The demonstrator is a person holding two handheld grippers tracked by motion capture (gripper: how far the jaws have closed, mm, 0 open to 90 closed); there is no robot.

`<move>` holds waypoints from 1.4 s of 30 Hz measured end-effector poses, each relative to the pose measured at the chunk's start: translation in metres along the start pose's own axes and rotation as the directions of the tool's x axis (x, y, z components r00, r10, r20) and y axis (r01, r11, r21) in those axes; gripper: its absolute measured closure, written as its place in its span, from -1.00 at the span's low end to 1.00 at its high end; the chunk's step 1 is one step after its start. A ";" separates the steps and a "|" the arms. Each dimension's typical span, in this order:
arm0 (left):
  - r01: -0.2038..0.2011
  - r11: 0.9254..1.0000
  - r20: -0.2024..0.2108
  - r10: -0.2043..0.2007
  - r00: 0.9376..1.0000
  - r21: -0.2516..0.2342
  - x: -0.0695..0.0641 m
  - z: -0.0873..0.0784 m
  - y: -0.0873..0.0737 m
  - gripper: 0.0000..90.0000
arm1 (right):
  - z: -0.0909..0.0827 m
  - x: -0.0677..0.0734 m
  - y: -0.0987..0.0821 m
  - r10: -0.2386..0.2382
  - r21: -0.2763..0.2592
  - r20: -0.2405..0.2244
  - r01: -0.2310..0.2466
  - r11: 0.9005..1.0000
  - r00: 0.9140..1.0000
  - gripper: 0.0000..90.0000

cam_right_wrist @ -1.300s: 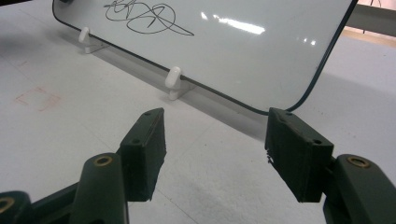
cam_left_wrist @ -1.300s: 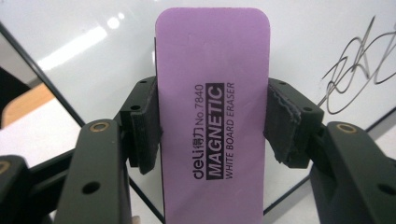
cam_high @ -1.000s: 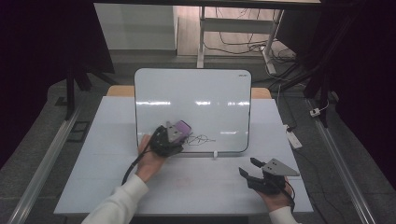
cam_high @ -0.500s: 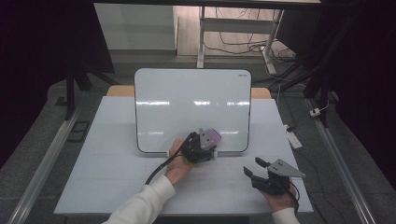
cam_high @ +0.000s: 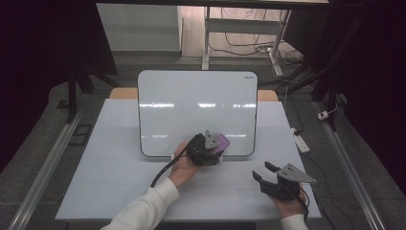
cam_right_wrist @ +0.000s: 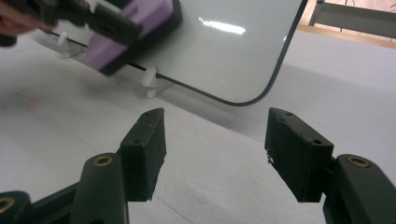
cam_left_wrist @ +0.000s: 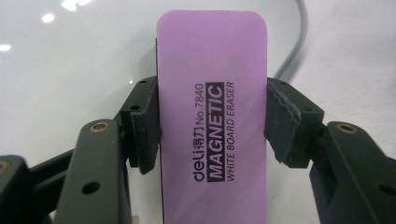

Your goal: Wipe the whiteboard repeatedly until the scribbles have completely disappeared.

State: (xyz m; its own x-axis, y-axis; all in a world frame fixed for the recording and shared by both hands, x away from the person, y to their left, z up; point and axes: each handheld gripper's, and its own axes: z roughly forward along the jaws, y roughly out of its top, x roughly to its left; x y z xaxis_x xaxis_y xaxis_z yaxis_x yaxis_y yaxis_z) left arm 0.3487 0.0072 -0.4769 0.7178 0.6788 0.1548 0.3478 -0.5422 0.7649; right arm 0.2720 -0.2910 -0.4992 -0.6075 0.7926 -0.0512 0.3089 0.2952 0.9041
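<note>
A white board [cam_high: 196,100] stands tilted on small white feet at the middle of the table. My left gripper [cam_high: 215,146] is shut on a purple magnetic whiteboard eraser [cam_left_wrist: 212,116] and presses it against the board's lower edge, right of centre. The eraser [cam_right_wrist: 133,35] and that gripper also appear at the top left of the right gripper view. My right gripper [cam_high: 263,173] rests low on the table near the front right, open, with nothing between its fingers [cam_right_wrist: 215,154]. The board surface looks clean around the eraser.
The white table top [cam_high: 119,167] spreads around the board. A white plug strip [cam_high: 300,142] lies off the table's right edge. Metal rails run along the floor on both sides. A desk frame and cables stand behind the board.
My left gripper has slid the eraser rightward along the board's lower part, over black scribbles that no longer show. The right gripper has stayed in place.
</note>
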 end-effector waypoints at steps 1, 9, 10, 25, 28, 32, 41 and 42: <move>0.007 1.000 -0.018 -0.007 1.000 -0.002 0.006 -0.005 -0.001 -0.07 | 0.000 0.000 0.000 0.000 -0.001 0.000 0.000 1.000 1.000 -0.17; 0.055 0.998 -0.082 -0.058 0.995 -0.028 0.031 -0.022 -0.005 -0.07 | 0.000 0.001 0.000 -0.002 -0.002 0.000 0.002 1.000 1.000 -0.17; 0.044 0.999 -0.076 -0.046 0.996 -0.030 0.027 -0.019 -0.003 -0.07 | 0.001 0.001 0.001 -0.002 -0.001 -0.002 0.002 1.000 1.000 -0.17; -0.034 0.999 0.101 0.033 0.994 0.001 -0.029 0.028 0.013 -0.07 | -0.007 -0.008 -0.002 0.037 -0.015 0.064 -0.036 0.999 0.997 -0.17; -0.012 1.000 0.103 0.010 0.995 0.014 -0.019 0.021 0.011 -0.07 | -0.009 -0.008 -0.002 0.038 -0.017 0.066 -0.037 0.999 0.997 -0.17; 0.016 1.000 0.046 -0.016 0.999 0.008 0.004 0.001 0.001 -0.07 | -0.009 -0.007 -0.002 0.035 -0.016 0.067 -0.034 0.999 0.997 -0.17; 0.067 0.998 -0.101 -0.066 0.993 0.012 0.052 -0.048 -0.039 -0.07 | -0.008 -0.006 -0.002 0.032 -0.015 0.068 -0.031 0.999 0.997 -0.17; 0.073 0.997 -0.108 -0.071 0.992 0.011 0.055 -0.052 -0.044 -0.07 | -0.008 -0.006 -0.002 0.032 -0.015 0.068 -0.032 0.999 0.997 -0.17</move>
State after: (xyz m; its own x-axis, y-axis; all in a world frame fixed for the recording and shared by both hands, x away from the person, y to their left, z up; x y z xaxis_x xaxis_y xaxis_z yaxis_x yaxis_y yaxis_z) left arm 0.3416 0.0943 -0.4700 0.6219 0.7652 0.1663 0.4059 -0.4966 0.7672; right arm 0.2690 -0.3007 -0.4968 -0.5463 0.8361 -0.0504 0.3165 0.2618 0.9118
